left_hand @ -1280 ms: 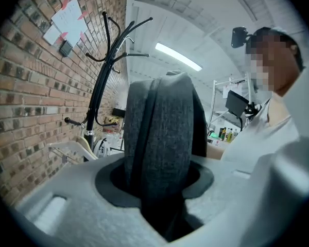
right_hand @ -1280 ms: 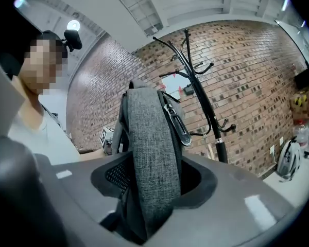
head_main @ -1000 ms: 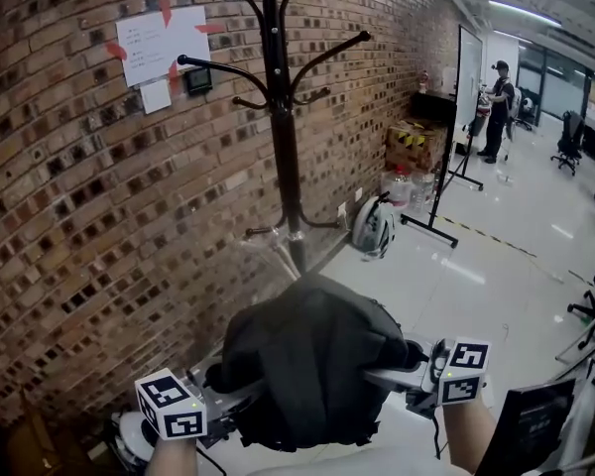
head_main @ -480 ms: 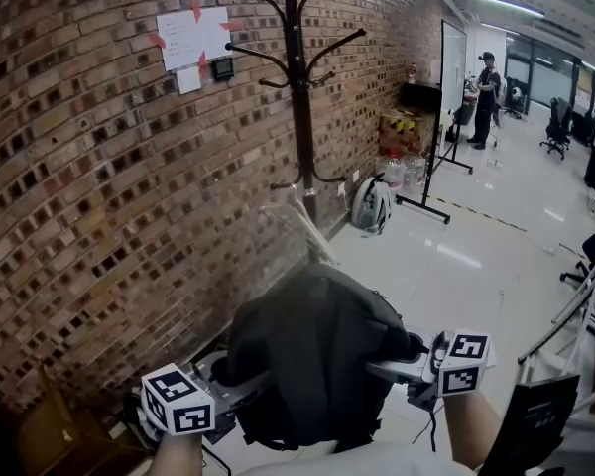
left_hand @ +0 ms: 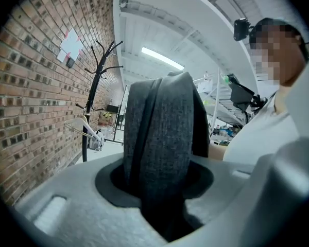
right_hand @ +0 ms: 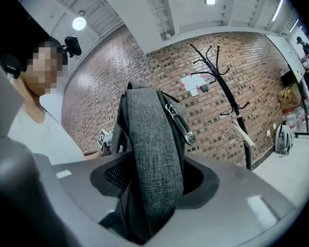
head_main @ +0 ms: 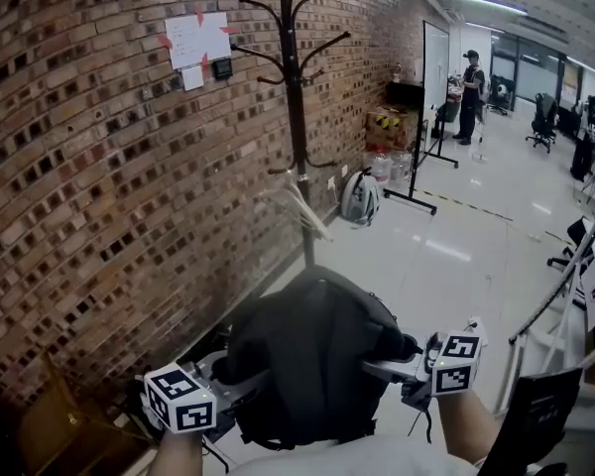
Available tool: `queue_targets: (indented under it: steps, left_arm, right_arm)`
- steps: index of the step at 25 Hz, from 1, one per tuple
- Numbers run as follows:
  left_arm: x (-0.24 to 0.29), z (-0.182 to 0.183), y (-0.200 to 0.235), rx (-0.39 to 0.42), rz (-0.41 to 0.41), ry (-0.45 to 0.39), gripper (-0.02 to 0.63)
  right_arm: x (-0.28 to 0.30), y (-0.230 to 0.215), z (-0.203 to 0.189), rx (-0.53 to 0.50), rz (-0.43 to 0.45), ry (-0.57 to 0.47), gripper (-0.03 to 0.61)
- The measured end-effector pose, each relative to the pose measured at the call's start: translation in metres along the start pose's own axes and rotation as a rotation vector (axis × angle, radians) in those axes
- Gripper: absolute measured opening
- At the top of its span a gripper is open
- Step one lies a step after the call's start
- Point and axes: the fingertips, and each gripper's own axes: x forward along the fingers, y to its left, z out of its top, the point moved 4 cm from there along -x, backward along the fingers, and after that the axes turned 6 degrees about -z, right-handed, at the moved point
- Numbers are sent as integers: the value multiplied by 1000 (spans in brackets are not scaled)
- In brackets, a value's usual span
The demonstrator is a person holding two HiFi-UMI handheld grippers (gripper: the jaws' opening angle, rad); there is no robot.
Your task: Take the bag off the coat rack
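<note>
**A:** Which step was in hand?

**B:** The lift itself looked finished. The bag (head_main: pixel 312 355) hung at 6 o'clock in the head view, slung between both grippers against the person's chest. The rack (head_main: pixel 296 117) stood at 12 o'clock, well apart, with its hooks bare.

**A:** And the fingers?

**B:** The left gripper (head_main: pixel 223 395) had its fingers (left_hand: pixel 67 210) clamped on a thick fold of the grey fabric. The right gripper (head_main: pixel 397 370) was clamped on a padded edge just beside a zip pull. Neither had any slack.

**A:** What did the next move call for?

**B:** I judged it to be carrying the bag off and setting it down. The cloth looked soft and sagged between the grips, so both needed to stay firm and level. No counter showed, only floor (head_main: pixel 456 256).

**A:** What differed from a second before?

**B:** The rack had stood nearer then, with its top cut off by the frame. Now it showed whole and farther away, so the person had backed off. The helmet (head_main: pixel 358 198) by its base had slid up toward 12 o'clock. The bag and both grips were unchanged.
</note>
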Motion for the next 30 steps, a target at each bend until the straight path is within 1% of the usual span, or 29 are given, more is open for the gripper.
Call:
queue_targets:
  steps: [4,11,30]
  left_arm:
    - [-4,-10,-11,-13,-11,5,164]
    - [-7,-13,-21,-4,-13,5,164]
    - [-7,-19,-24,-7,-25,12,164]
  right_arm:
    - [-7,12,-9,5,-15,6,221]
    - [-14,23,-13,-1,-21,-5,221]
    - [-17,25,-21,5,-37,-4,221]
